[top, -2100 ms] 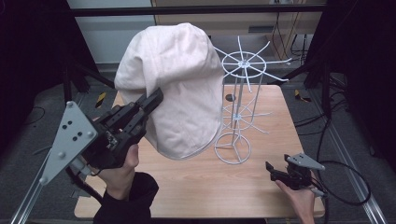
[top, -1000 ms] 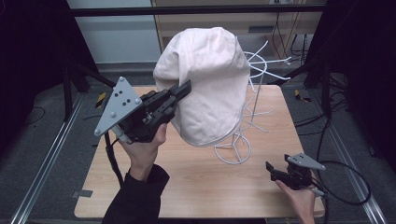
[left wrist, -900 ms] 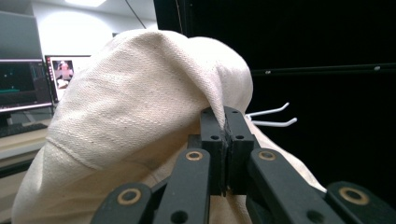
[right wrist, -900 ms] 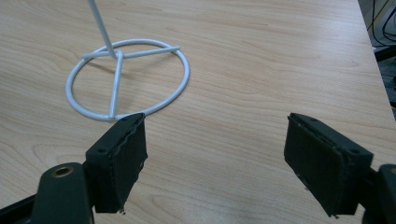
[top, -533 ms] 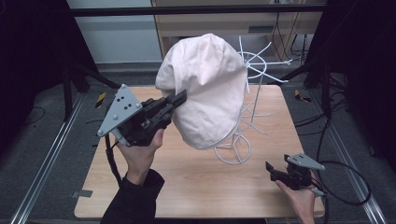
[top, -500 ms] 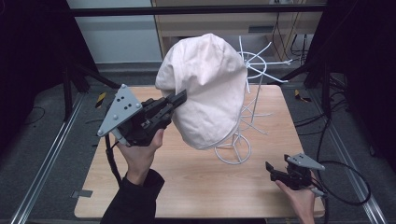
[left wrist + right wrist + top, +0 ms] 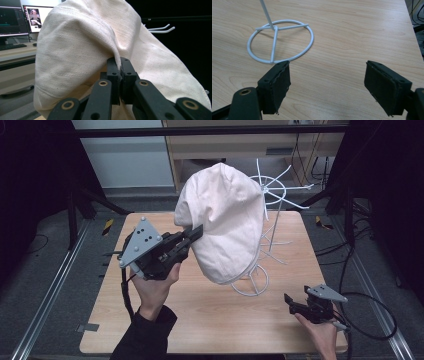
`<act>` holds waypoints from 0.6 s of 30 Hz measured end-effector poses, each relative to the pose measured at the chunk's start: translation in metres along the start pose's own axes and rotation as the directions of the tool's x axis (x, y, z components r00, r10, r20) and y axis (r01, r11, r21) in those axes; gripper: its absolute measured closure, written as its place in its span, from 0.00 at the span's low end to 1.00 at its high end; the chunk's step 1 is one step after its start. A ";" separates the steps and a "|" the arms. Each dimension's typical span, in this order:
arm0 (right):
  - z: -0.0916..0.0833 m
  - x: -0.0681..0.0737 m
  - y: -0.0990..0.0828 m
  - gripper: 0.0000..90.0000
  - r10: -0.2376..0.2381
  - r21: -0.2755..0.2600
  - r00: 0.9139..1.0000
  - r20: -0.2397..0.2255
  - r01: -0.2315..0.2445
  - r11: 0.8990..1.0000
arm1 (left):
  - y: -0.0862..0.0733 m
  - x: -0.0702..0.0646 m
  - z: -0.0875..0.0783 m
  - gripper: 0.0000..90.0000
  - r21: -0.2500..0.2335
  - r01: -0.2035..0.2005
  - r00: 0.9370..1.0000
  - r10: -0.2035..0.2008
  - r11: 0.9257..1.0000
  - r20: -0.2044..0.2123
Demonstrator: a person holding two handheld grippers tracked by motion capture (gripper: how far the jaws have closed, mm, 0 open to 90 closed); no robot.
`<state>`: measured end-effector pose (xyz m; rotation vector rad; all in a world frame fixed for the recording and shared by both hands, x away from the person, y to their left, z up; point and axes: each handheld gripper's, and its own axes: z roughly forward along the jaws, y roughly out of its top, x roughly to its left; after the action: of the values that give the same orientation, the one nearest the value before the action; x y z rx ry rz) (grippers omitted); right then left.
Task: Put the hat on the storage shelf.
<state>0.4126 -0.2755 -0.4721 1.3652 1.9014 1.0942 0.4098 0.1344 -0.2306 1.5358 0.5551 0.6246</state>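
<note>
Item: cream cotton canvas bag (image 7: 225,220), draped over the top of the white wire rack with radiating spokes and a ring base (image 7: 252,282).

Progress: I judge the hanging mostly done. The bag already sits over the rack's crown, its upper part rounded out by the spokes beneath, with a few spoke tips poking out on the far side. What I reckon is left: settle the near edge down, let go, and draw my left gripper (image 7: 192,234) clear.

Grip: my left gripper is clamped on a pinched fold of the bag's near side; in the left gripper view the two jaws meet tight with a ridge of cloth between them (image 7: 120,66). My right gripper (image 7: 292,301) rests on the light wooden table (image 7: 200,320) just in front of the rack's base, jaws spread wide, nothing between them; its own view shows the ring base (image 7: 280,41) just ahead.

Appearance: plain off-white weave, fine ribbed texture, stitched seam along the lower hem. Soft creases run from the pinch point upward. The lower edge hangs free above the ring base, slightly tilted toward my left gripper.
</note>
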 end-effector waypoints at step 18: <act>0.000 0.000 0.000 0.23 -0.007 -0.005 1.000 0.005 0.007 1.000 | -0.025 0.001 0.009 0.97 0.071 0.005 1.000 -0.004 0.997 -0.008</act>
<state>0.4128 -0.2754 -0.4726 1.3561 1.8970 1.0900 0.4172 0.1298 -0.2557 1.5989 0.5922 0.6134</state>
